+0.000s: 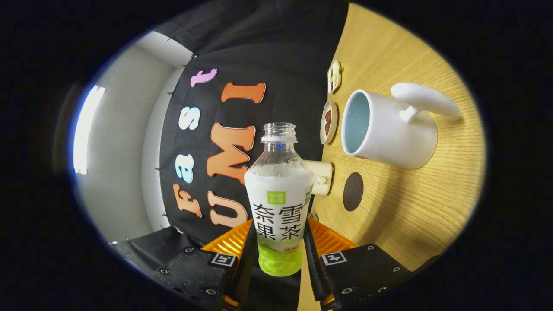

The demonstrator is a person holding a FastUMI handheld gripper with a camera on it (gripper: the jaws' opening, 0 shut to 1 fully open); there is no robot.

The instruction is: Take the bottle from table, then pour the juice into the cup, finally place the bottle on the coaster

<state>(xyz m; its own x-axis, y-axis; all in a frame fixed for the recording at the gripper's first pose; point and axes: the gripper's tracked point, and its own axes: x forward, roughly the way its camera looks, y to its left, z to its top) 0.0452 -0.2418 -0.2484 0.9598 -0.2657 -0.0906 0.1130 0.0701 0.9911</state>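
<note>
The gripper (278, 255) was clenched on the clear plastic bottle with the white label and green base (279, 203): both fingers pressed against its lower sides, one on each flank, with the bottle standing straight up between them along the fingers' line. The bottle's cap was off and its threaded mouth was bare. The clear neck and shoulder above the label looked empty of liquid; how much sat behind the label could not be told.

The whole view was rolled, so the light wooden table (414, 207) ran as a tilted plane beside the bottle, with the booth wall on the bottle's other side. The table's edge along the wall passed just behind the bottle.

Beyond the fingers and off to the table side lay the white ceramic cup with a pale blue inside and a thick handle (389, 129). Its open mouth faced the bottle's neck, a clear gap apart from it. Between cup and gripper, flat on the wood, was the dark round coaster (353, 191), near the bottle and apart from the cup's base. A cream-coloured boxy fitting (320, 177) sat at the table's edge, partly hidden behind the bottle. Farther along that edge were a small round dish holding something reddish-brown (328, 122) and a small white item with coloured patches (334, 76). The wood past the coaster was bare.
</note>
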